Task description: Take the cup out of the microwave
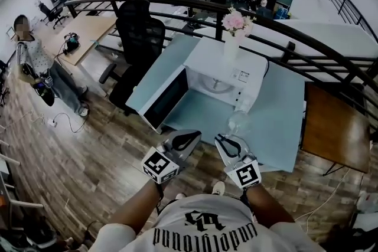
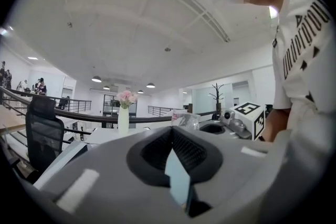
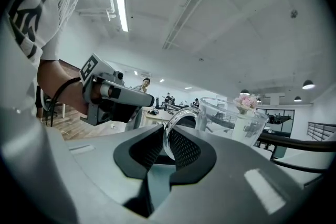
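A clear glass cup (image 1: 238,123) hangs in front of the white microwave (image 1: 224,71), outside its cavity and above the pale blue table (image 1: 282,127). My right gripper (image 1: 225,140) is shut on the cup's handle (image 3: 176,131), and the cup's body (image 3: 233,118) sticks out past the jaws to the right. The microwave's door (image 1: 167,97) stands wide open to the left, and its glass turntable (image 1: 215,85) is bare. My left gripper (image 1: 190,138) hovers beside the right one, shut, with nothing in it (image 2: 170,132). The cup (image 2: 184,119) and right gripper (image 2: 245,119) also show in the left gripper view.
A white vase of pink flowers (image 1: 233,37) stands on top of the microwave. A black office chair (image 1: 139,44) sits left of the table, with a curved black railing (image 1: 307,44) behind. A brown table (image 1: 333,127) lies to the right. A person (image 1: 41,68) stands far left.
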